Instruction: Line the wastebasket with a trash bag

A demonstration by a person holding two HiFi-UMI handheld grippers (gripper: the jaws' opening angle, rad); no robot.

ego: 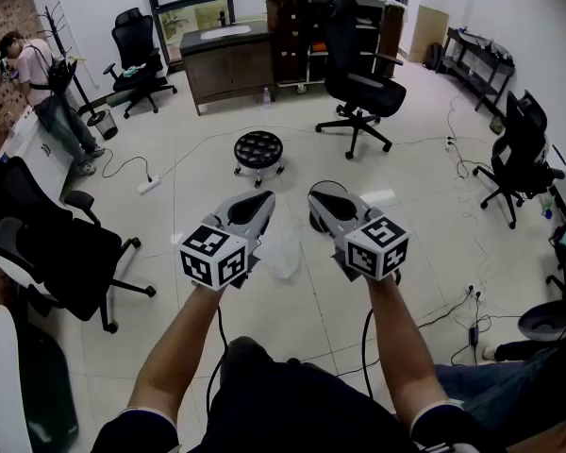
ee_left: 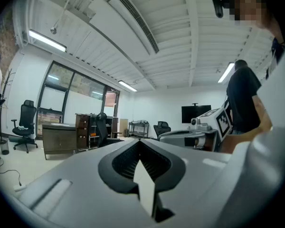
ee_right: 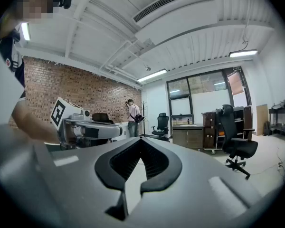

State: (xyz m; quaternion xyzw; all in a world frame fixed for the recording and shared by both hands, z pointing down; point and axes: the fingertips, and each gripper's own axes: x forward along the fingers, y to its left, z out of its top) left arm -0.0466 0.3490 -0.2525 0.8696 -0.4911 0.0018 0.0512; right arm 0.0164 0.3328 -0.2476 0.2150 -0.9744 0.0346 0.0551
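Bag (ego: 285,253) | below, between left claw (ego: 263,197) and right claw (ego: 317,194) | both closed

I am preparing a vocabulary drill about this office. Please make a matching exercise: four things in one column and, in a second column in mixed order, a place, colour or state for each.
Things:
1 stool
2 desk
3 standing person
4 right gripper

Descriptions:
a at the far left of the room
b shut
c brown, at the back
d black and round, mid-floor

Pairs: 1-d, 2-c, 3-a, 4-b
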